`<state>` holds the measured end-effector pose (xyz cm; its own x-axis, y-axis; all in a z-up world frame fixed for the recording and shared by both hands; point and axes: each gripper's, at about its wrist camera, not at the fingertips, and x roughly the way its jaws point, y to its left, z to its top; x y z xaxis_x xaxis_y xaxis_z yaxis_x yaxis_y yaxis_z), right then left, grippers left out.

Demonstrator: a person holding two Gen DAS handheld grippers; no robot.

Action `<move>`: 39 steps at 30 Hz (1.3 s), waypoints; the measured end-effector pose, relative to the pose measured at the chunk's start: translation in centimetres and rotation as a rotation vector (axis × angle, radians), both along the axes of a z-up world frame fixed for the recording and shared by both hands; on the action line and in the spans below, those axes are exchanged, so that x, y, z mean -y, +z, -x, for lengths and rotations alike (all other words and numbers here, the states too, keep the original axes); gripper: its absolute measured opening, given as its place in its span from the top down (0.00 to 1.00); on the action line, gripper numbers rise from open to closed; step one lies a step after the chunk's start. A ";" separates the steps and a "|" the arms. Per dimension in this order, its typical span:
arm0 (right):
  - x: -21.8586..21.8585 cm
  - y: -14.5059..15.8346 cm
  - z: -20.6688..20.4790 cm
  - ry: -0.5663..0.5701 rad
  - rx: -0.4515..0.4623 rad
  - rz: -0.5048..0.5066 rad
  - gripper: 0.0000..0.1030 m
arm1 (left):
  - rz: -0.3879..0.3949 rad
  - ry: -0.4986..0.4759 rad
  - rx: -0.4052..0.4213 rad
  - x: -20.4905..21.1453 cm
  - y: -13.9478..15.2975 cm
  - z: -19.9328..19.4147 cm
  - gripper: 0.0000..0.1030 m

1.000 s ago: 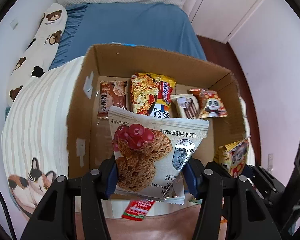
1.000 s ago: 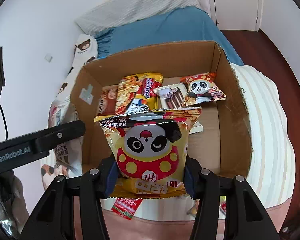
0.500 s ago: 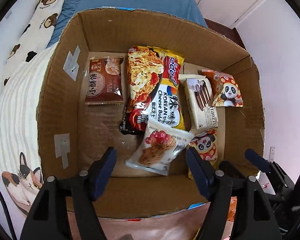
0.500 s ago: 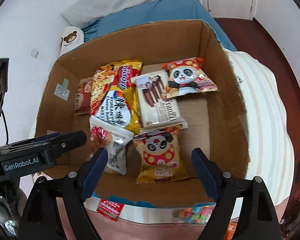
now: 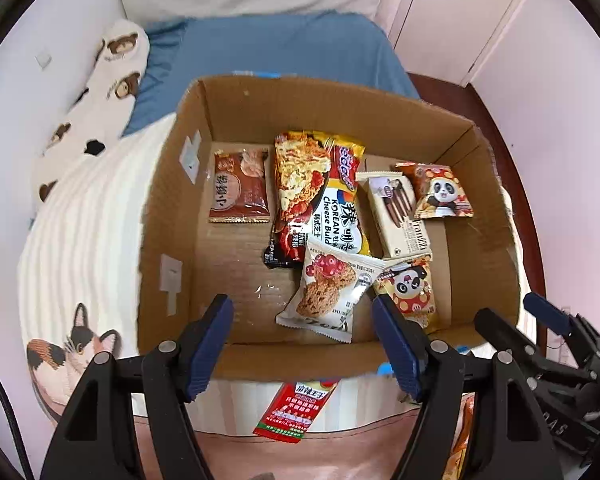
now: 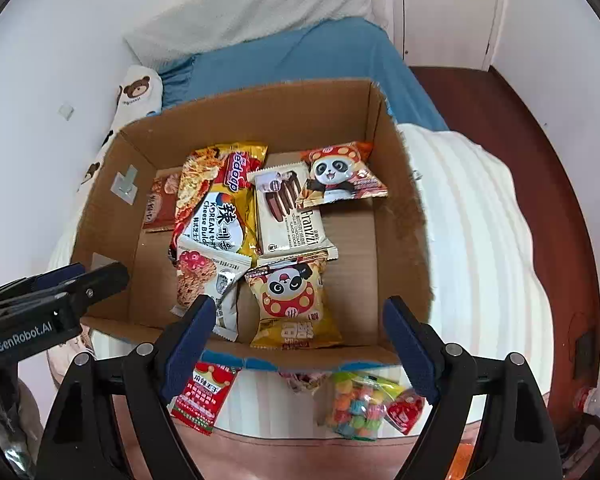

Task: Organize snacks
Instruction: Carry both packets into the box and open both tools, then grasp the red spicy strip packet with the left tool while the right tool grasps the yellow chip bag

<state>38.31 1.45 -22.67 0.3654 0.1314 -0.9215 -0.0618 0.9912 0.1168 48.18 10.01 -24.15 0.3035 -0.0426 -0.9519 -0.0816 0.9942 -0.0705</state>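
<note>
Left claw [image 5: 302, 340]: open and empty; its oat cookie packet [image 5: 327, 293], gripped a second ago, now lies in the cardboard box [image 5: 236, 354].
Right claw [image 6: 296, 340]: likewise open; released panda snack bag [image 6: 294, 304] rests inside.
Remaining: red sachet [image 6: 202, 398], candy bag [image 6: 358, 406] outside the box on the bed.

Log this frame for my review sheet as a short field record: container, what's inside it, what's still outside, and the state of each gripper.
container: open cardboard box on striped bedding
inside, far row: brown packet, noodle pack, chocolate-stick biscuit pack, orange panda packet
inside, near row: oat cookie packet, yellow panda packet
outside, in front of box: red sachet, bag of coloured candies
left gripper: open, holding nothing
right gripper: open, holding nothing
</note>
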 end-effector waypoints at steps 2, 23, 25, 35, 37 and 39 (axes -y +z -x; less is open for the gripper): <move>0.0 0.9 0.8 0.003 0.029 0.008 0.15 | -0.001 -0.001 0.029 0.1 1.0 1.2 0.32; 3.7 3.1 12.9 -0.094 -0.020 -0.133 0.15 | 0.030 -0.019 0.108 0.8 3.7 12.8 0.09; 5.2 1.0 14.9 -0.142 -0.085 -0.157 0.15 | 0.025 -0.023 0.060 1.0 1.7 14.0 0.09; 14.2 -9.4 26.6 -0.582 -0.394 -0.411 0.15 | 0.035 -0.052 -0.180 2.9 -8.5 19.0 0.09; 14.7 -11.0 28.3 -0.634 -0.432 -0.452 0.15 | 0.028 -0.072 -0.204 3.6 -9.6 19.7 0.09; 14.8 -12.6 29.4 -0.681 -0.465 -0.496 0.15 | 0.015 -0.088 -0.220 4.1 -10.4 20.0 0.09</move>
<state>8.86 -13.40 -35.28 0.1192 0.4402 -0.8899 0.6675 0.6280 0.4001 28.21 5.88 -34.53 0.0837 -0.0744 -0.9937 -0.0097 0.9971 -0.0755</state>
